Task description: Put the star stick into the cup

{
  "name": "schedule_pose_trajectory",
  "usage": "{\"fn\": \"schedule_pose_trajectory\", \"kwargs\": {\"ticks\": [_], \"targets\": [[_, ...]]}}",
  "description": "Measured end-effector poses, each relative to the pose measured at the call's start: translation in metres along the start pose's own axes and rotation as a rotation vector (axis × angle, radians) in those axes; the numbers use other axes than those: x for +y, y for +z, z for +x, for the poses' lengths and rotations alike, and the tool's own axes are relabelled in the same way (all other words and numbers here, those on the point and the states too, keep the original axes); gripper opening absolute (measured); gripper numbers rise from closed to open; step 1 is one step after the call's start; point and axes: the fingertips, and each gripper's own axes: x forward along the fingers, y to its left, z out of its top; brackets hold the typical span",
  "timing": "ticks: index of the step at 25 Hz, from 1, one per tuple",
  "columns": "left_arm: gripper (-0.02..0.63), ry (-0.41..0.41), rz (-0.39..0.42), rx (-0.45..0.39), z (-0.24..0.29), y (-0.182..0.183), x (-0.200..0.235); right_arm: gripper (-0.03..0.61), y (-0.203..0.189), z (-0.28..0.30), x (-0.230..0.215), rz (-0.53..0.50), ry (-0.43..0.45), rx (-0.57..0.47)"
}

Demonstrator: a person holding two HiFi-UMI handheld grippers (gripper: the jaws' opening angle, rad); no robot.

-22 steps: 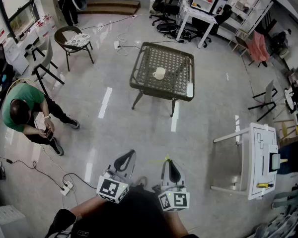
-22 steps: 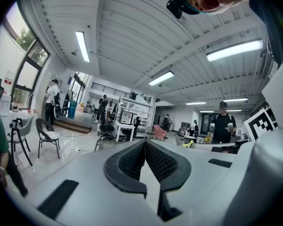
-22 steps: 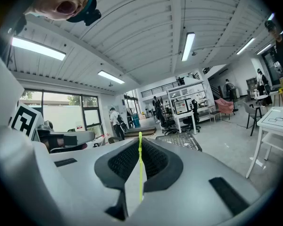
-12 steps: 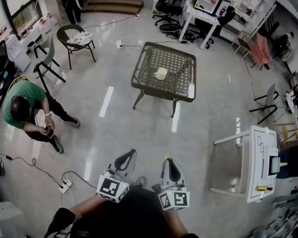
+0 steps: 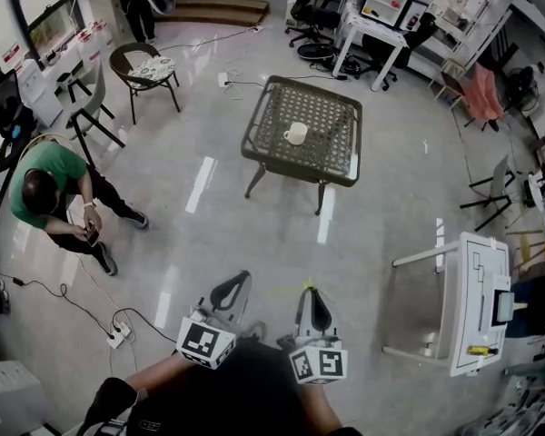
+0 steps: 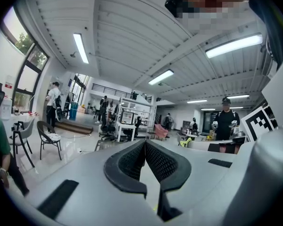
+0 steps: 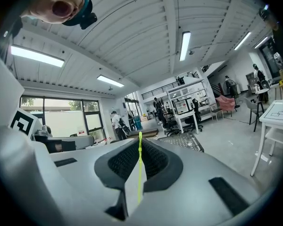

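Right gripper point(image 5: 309, 294) is clamped on the star stick point(image 7: 139, 173), a thin yellow-green rod pinched in the seam between the pads. Its long axis runs along the jaws and points forward, with the tip poking just past the jaw ends. Left gripper point(image 5: 233, 289) has its jaws together and nothing between them.

Key relation: the cup point(image 5: 295, 133) is straight ahead and well apart from both grippers. It stands upright on the wicker table point(image 5: 331, 116), across open floor. The right gripper lines up with it more closely than the left, and it already has the stick, so I judge the next need is to close that gap before any insertion.

Hard to make out:
- The star end isn't visible in any view, so I can't tell which end is forward.
- In the head view the stick is barely a faint line.
- In the right gripper view the table shows beside the jaws, but I can't pick out the cup.
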Motion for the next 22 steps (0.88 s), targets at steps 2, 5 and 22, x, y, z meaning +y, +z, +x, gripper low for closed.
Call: {"fn": "schedule_pose_trajectory", "kwargs": {"ticks": [2,5,22], "targets": [[0.017,0.013,0.0,-0.001,0.003,0.0,-0.007,0.02,0.003,-0.004,-0.007,-0.004,0.01,-0.003],[0.017,0.038,-0.005,-0.008,0.007,-0.001,-0.018,0.02,0.004,-0.011,-0.019,-0.005,0.027,-0.006],[0.017,0.06,-0.019,-0.003,0.065,-0.008,-0.004,0.02,0.0,0.033,-0.065,-0.018,0.031,0.014]]}}
